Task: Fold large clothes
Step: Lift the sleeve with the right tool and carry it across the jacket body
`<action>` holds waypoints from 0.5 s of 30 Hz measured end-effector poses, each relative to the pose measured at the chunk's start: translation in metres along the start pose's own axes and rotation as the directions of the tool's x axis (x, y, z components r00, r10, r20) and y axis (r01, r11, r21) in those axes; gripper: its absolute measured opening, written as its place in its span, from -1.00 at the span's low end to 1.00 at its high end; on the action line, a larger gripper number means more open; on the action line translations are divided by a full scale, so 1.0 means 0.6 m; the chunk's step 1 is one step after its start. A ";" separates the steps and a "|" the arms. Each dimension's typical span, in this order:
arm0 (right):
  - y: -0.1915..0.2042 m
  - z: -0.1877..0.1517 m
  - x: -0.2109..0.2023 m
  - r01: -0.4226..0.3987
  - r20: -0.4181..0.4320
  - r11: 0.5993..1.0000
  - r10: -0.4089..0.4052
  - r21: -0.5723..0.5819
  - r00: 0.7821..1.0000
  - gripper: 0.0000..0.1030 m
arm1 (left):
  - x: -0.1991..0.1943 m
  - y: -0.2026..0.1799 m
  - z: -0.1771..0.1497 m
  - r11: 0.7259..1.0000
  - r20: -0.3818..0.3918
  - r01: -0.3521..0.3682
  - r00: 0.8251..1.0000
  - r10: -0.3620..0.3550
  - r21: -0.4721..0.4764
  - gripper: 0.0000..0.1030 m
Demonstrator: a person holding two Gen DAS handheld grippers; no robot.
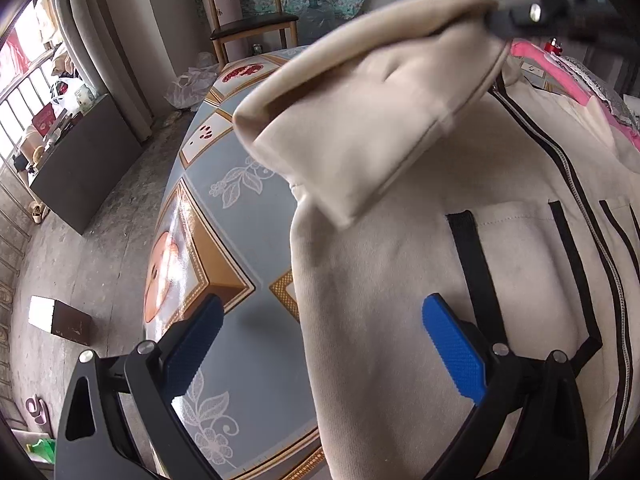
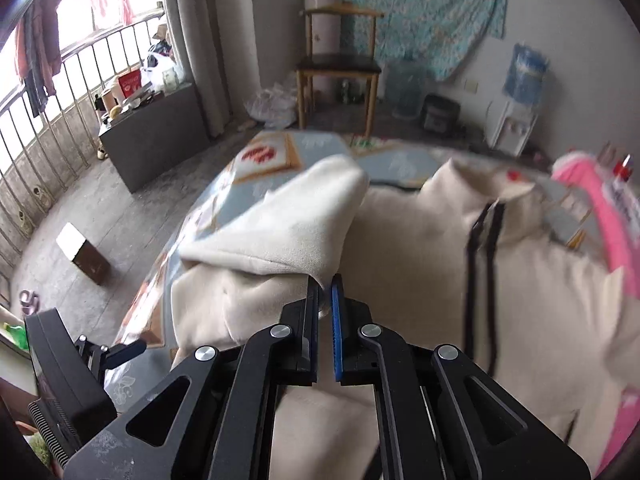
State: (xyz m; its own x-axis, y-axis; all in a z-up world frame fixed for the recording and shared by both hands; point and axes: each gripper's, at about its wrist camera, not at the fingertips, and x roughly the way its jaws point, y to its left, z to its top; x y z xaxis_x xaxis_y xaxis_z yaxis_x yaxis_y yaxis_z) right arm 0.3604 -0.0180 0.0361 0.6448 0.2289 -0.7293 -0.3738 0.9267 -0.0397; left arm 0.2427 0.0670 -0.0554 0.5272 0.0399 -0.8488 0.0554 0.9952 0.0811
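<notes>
Through the left wrist camera we look down on a table covered in a glossy blue cloth with framed paw prints and white flower outlines, set in a room with a worn concrete floor, a wooden chair against a floral wall hanging, grey curtains and a barred window. A cream jacket with black stripes and a zip lies spread over the right part of the table, with something pink beyond it. Our left gripper stands with its blue pads wide apart, one over the bare cloth, the other over the jacket, nothing between them. Above, the jacket's sleeve hangs lifted, its cuff end pinched by the right gripper at the top right.

From the right wrist camera we see the same chair, a low grey cabinet by the window and a water dispenser. The jacket covers the table. Our right gripper is clamped on the sleeve, whose fabric edge sits between the nearly touching pads.
</notes>
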 end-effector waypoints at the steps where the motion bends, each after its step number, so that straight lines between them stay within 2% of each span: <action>1: -0.008 0.019 -0.021 0.037 0.048 0.999 -0.036 -0.026 0.998 -0.89 | -0.001 0.000 -0.001 1.000 0.002 -0.002 1.000 0.002 0.001 0.90; 4: -0.025 0.058 -0.074 0.109 0.148 0.989 -0.094 -0.100 0.985 -0.89 | -0.001 -0.001 -0.001 1.000 0.007 -0.003 1.000 0.003 -0.005 0.90; 5: -0.025 0.059 -0.086 0.119 0.161 0.985 -0.097 -0.128 0.982 -0.89 | -0.001 0.001 -0.001 1.000 0.007 0.000 1.000 0.000 -0.011 0.90; 7: -0.010 0.044 -0.086 0.085 0.143 0.981 -0.060 -0.177 0.988 -0.89 | 0.001 0.003 0.000 1.000 0.007 0.010 1.000 -0.010 -0.026 0.90; 9: 0.014 0.006 -0.062 -0.004 0.062 0.977 0.018 -0.214 0.998 -0.88 | 0.002 0.007 -0.003 0.999 0.007 0.025 1.000 -0.025 -0.040 0.90; 11: 0.030 -0.047 -0.031 -0.119 -0.043 0.970 0.112 -0.213 0.993 -0.81 | 0.004 0.011 -0.003 0.998 0.000 0.039 0.999 -0.039 -0.055 0.90; 13: 0.023 -0.099 -0.017 -0.225 -0.139 0.962 0.205 -0.152 0.969 -0.62 | 0.005 0.011 -0.001 0.997 -0.006 0.043 0.999 -0.044 -0.058 0.90; 15: -0.009 -0.140 -0.018 -0.323 -0.179 0.945 0.311 -0.045 0.933 -0.20 | 0.005 0.009 0.002 0.998 -0.011 0.039 0.999 -0.040 -0.053 0.90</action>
State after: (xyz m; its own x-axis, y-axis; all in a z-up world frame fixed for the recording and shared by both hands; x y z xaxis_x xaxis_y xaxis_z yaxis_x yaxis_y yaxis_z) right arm 0.2994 -0.0505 -0.0132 0.3664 0.4484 -0.8153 -0.5920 0.7883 0.1675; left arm 0.2458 0.0722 -0.0569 0.5150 0.0012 -0.8572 0.0312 0.9993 0.0202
